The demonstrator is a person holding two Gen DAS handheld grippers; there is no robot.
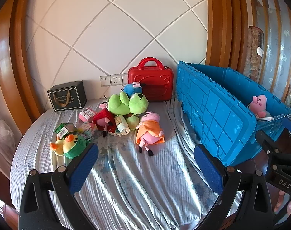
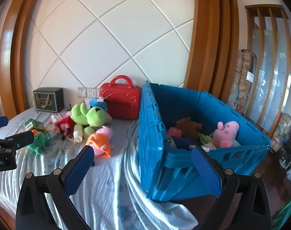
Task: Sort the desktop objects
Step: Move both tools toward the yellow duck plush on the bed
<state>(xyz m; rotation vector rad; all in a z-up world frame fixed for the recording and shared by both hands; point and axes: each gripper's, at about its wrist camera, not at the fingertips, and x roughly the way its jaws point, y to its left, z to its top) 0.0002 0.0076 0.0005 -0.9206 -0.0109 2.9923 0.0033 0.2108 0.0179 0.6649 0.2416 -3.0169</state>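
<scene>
A heap of soft toys lies on the striped sheet: a pig in an orange dress (image 1: 150, 128) (image 2: 101, 143), a green frog (image 1: 126, 103) (image 2: 88, 115), a pig in red (image 1: 104, 119), a blue toy (image 1: 132, 88) and a yellow duck (image 1: 68, 146). Between them sit a white bottle (image 1: 122, 124) and small boxes (image 1: 65, 130). The blue crate (image 1: 222, 115) (image 2: 151, 134) at the right holds a pink pig (image 2: 226, 132) and a brown toy (image 2: 189, 126). My left gripper (image 1: 145, 163) hangs open over bare sheet before the heap. My right gripper (image 2: 142, 170) stands open at the crate's near corner, empty.
A red carry case (image 1: 151, 82) and a black gift box (image 1: 67, 95) stand against the white padded wall. The crate's lid (image 1: 203, 99) stands up between heap and crate. Wooden floor shows beyond the bed's right edge (image 2: 270, 172).
</scene>
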